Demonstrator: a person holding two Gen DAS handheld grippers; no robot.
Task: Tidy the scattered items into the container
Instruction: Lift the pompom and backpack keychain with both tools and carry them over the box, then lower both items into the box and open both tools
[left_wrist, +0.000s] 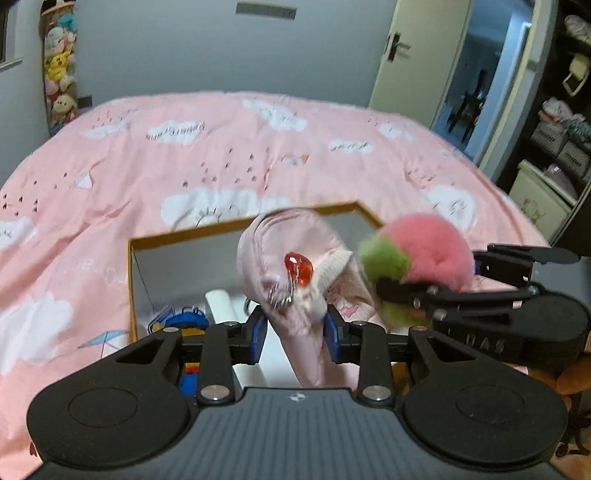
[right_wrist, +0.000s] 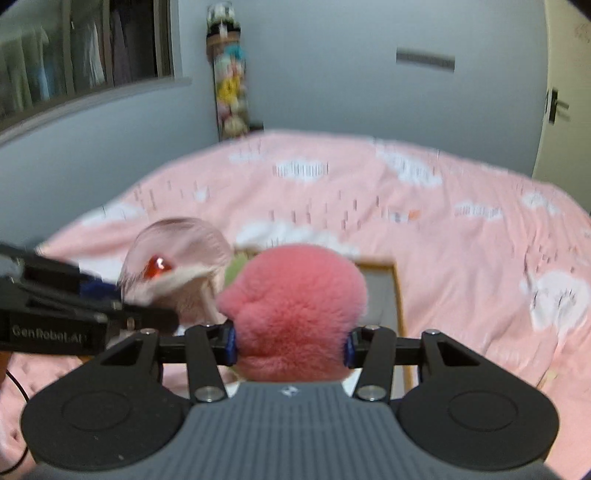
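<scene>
While left tongs (left_wrist: 295, 328) pinch pale-pink pouch (left_wrist: 291, 254) | right tongs (right_wrist: 291, 345) pinch fluffy pink-green plush (right_wrist: 295, 295)

Fluffy plush toy (right_wrist: 295, 295), matt cloth pouch (left_wrist: 291, 258) (glossy, perhaps plastic, red charm (left_wrist: 298, 268)).

pink pouch (left_wrist: 295, 258), pink-green plush (left_wrist: 424, 254), over box (left_wrist: 131, 280)

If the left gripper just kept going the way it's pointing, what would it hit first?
Probably the inside of the open box. The left gripper, clamped on a pink pouch, points down into it, toward its far wall, though depth is hard to judge here.
</scene>
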